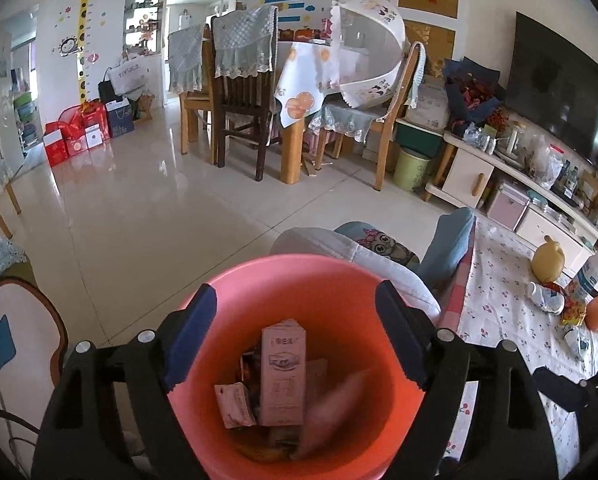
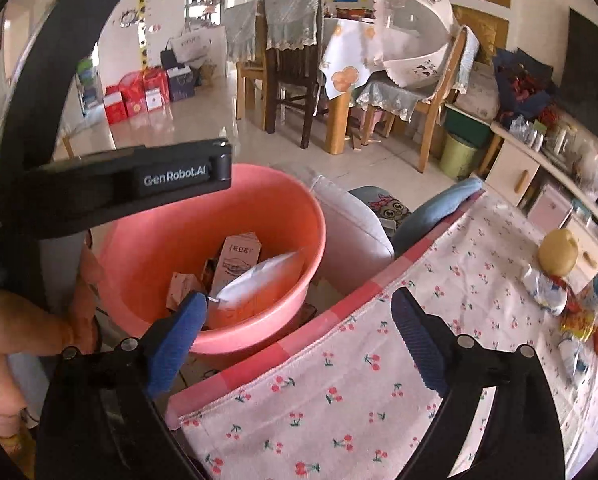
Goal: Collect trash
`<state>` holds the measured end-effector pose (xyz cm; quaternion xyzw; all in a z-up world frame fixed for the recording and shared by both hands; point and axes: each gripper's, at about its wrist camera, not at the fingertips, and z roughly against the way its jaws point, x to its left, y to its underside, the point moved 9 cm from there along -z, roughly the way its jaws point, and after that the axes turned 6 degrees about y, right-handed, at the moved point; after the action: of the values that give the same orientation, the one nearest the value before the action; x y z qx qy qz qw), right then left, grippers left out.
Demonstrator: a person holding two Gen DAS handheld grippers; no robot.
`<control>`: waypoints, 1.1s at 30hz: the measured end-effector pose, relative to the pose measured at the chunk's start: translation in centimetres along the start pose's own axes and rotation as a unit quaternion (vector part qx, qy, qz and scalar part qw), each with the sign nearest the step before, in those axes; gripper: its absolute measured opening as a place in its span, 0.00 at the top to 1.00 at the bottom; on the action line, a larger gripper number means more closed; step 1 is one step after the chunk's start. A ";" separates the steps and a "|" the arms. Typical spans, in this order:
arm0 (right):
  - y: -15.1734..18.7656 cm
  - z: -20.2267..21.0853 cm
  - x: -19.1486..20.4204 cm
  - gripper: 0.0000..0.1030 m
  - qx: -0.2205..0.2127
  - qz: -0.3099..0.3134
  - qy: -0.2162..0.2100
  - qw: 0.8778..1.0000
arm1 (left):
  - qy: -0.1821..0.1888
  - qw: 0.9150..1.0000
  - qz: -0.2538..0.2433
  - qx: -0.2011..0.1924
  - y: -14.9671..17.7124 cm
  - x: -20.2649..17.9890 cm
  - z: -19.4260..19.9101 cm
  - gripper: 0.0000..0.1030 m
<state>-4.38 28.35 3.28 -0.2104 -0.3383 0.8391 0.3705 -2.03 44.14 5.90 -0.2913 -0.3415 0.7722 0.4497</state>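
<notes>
We hold our left gripper [image 1: 295, 344] right over the pink tub [image 1: 235, 280], its fingers spread wide with nothing between them. A white wrapper [image 2: 259, 276] is in the tub, beside a milk carton [image 1: 283, 376] and other scraps. Our right gripper [image 2: 299, 344] sits by the edge of the counter [image 2: 379, 380], fingers wide and empty too. More trash, like a crinkly bag [image 2: 543, 288], lies far across the counter near a yellow toy [image 2: 557, 252]. We should reach there slowly, pinch one piece at its middle, and let go only over the tub.
</notes>
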 end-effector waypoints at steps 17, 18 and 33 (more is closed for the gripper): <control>3.0 2.8 -4.5 0.10 -0.001 -0.044 0.038 0.998 | 0.014 0.998 -0.061 -0.005 0.3 -5.6 0.5 0.11; 3.2 2.9 -4.7 0.09 -0.001 -0.048 0.040 0.998 | 0.015 0.998 -0.065 -0.005 0.4 -6.0 0.5 0.11; 6.0 4.9 -9.5 0.09 -0.001 -0.092 0.065 0.994 | 0.030 0.992 -0.123 -0.008 1.2 -12.0 0.9 0.10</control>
<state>-4.17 16.05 3.29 -0.2324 -0.3322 0.7858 0.4671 1.81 32.75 7.15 -0.2740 -0.3673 0.6994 0.5485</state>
